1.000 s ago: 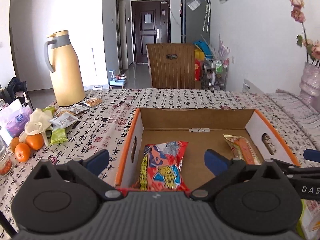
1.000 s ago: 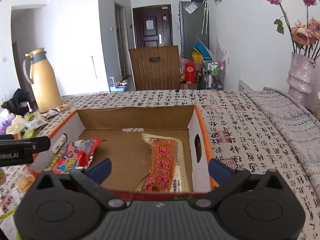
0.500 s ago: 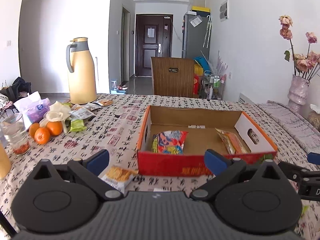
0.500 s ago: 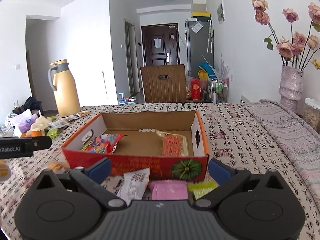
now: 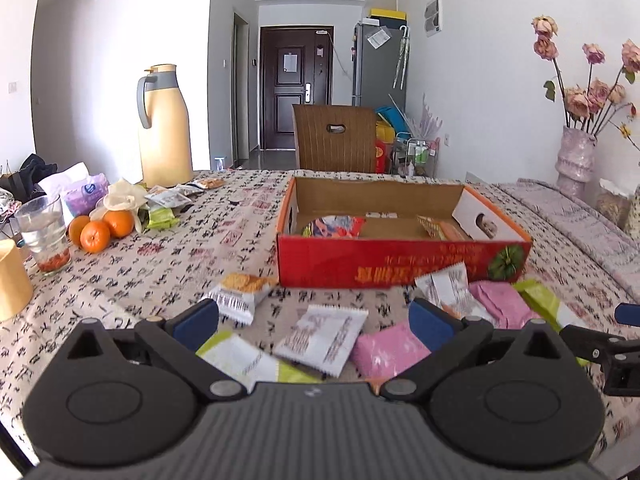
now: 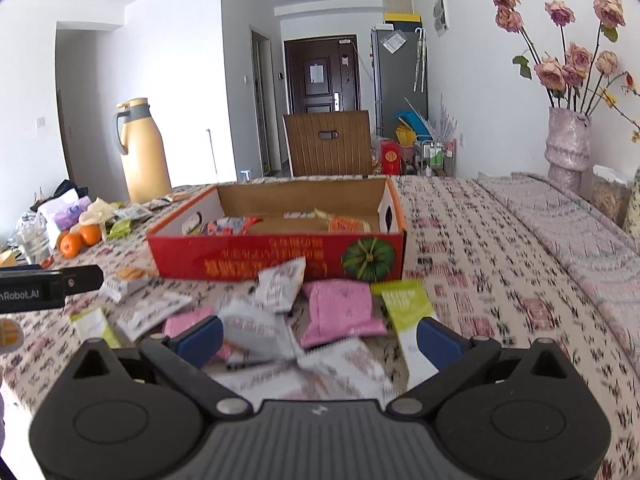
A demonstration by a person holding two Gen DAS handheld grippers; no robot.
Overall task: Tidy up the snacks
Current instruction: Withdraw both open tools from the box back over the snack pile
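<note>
Patterned cloth covered the bench (image 5: 168,264). We held the left tool (image 5: 314,322) and right tool (image 6: 320,338) wide open, empty, over loose snack packets (image 6: 344,312) before the red box (image 5: 400,264).

Bright daylight is washing both views evenly, casting only soft shadows. Fisheye distortion is bending the walls and darkening the corners. Motion blur is smearing the snack packets (image 6: 344,312) near the counter's (image 6: 500,264) front edge.

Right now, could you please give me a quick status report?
Both grippers open, empty. Two snacks in box; loose packets on table before it. Nothing blocking.
</note>
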